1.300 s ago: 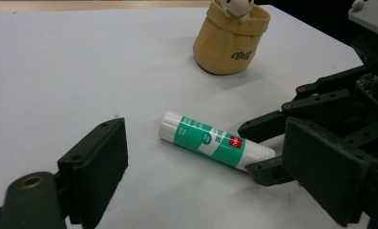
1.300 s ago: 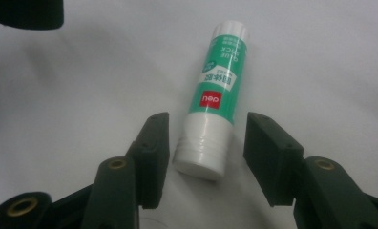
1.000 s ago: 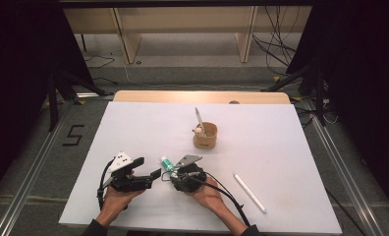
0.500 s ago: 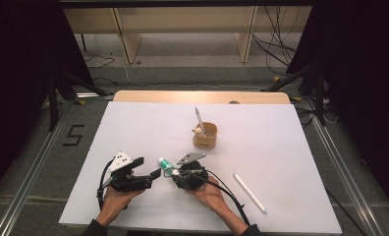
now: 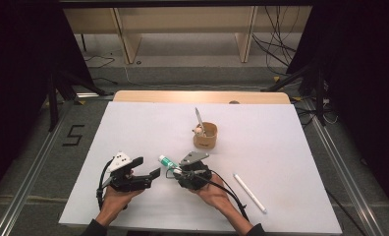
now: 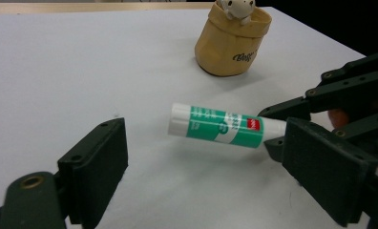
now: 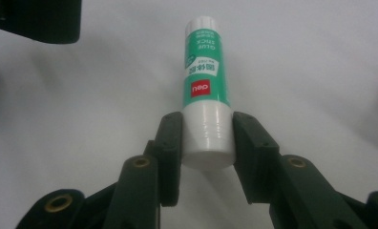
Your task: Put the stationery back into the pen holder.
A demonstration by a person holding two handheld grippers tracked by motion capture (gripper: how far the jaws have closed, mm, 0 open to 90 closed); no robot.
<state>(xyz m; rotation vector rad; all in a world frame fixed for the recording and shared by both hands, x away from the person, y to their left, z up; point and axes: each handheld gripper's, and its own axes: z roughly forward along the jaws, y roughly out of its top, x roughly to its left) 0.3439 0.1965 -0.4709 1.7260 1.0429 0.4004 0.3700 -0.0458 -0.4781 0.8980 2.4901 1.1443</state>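
Note:
A green and white glue stick (image 7: 204, 71) lies along the white table (image 5: 133, 128), pointing away from my right gripper (image 7: 207, 133). That gripper's jaws have just been closing and now press on both sides of the stick's white end, so it is shut on it. From above, the glue stick (image 5: 165, 161) juts left out of the right gripper (image 5: 174, 170). My left gripper (image 5: 148, 167) stands open just left of it, jaws wide apart. In the left gripper view the glue stick (image 6: 215, 126) hovers between and beyond the left gripper (image 6: 206, 157).
A tan cup (image 5: 205, 135) holding a pen and a small figure stands behind the grippers, also as the cup (image 6: 232, 43). A white pen (image 5: 249, 192) lies on the table to the right of the person's right forearm.

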